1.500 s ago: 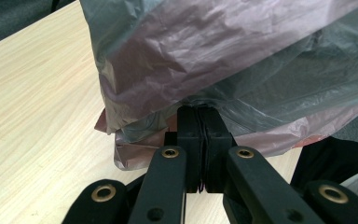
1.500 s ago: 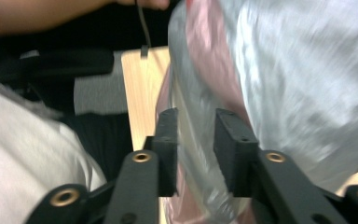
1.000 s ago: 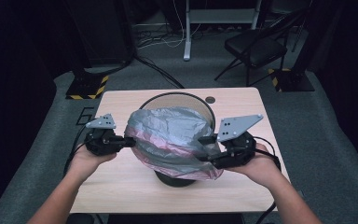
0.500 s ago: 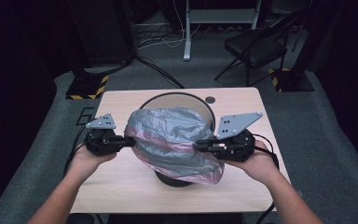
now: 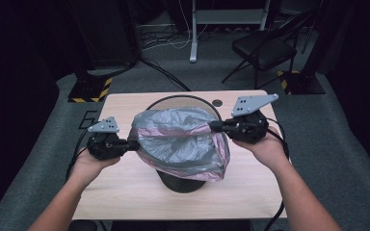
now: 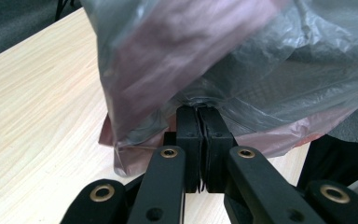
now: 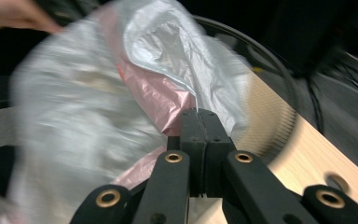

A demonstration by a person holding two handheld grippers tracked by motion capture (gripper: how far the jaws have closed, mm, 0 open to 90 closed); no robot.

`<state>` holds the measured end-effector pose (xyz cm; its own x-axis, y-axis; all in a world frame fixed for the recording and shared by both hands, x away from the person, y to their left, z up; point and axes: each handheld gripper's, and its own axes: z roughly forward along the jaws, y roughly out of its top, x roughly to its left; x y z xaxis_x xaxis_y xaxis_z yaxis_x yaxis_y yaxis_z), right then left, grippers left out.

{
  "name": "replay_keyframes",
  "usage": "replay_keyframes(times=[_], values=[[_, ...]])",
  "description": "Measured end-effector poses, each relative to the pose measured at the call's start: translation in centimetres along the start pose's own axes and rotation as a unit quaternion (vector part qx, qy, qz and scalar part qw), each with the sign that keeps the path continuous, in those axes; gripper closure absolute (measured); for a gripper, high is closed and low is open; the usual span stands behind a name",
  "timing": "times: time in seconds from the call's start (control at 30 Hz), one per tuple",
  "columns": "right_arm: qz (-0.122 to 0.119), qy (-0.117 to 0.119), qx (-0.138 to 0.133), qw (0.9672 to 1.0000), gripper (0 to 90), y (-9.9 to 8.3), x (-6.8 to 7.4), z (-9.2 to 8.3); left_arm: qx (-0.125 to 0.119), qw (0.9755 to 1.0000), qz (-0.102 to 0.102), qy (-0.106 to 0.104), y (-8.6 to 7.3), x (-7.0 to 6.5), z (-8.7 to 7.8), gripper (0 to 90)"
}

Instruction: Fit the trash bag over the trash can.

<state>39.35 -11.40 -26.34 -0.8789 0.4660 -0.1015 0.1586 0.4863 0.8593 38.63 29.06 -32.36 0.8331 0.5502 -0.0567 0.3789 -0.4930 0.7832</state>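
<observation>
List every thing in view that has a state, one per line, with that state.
Plastic bag: grey and pink, stretched between both tongs, draped over the bin.
Bin: black, upright on the table, its round rim partly showing behind the bag.
Left tongs: shut on the bag's edge.
Right tongs: shut on the bag's opposite edge.
Table: wooden, bearing the bin.
Folding chair: unfolded, on the floor beyond the table.

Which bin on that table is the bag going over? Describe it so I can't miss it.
Start from the light wooden table. At its middle stands a black round mesh bin, its dark rim arcing behind the grey and pink plastic bag stretched above it. It is the table's one container, between the left gripper and right gripper.
</observation>
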Motion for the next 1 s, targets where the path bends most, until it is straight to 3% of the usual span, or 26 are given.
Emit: replay_keyframes(times=[0.13,0.33,0.47,0.6,0.8,1.0], values=[[0.034,-0.023,0.004,0.9992,89.3,-1.1,-2.0,0.4,-0.003,1.0000,0.000,-0.002,0.0,0.1,-0.1,87.3],[0.039,-0.050,0.000,0.9980,89.5,-1.0,-3.5,1.0,-0.003,1.0000,-0.001,-0.002,-0.1,0.4,-0.1,87.3],[0.071,-0.061,-0.016,0.9954,89.3,-1.3,-4.9,1.5,-0.006,1.0000,-0.002,0.002,-0.1,0.4,-0.1,86.8],[0.100,-0.044,-0.034,0.9934,89.2,-1.8,-5.5,1.6,-0.016,0.9998,-0.014,0.002,0.0,0.5,-0.6,73.3],[0.098,-0.046,-0.031,0.9936,89.1,-1.8,-5.5,1.6,-0.035,0.9992,-0.018,0.005,1.1,0.3,-3.3,52.2],[0.096,-0.049,-0.030,0.9937,89.0,-1.7,-5.3,1.6,-0.064,0.9976,-0.014,0.023,1.4,0.0,-6.2,48.3]])
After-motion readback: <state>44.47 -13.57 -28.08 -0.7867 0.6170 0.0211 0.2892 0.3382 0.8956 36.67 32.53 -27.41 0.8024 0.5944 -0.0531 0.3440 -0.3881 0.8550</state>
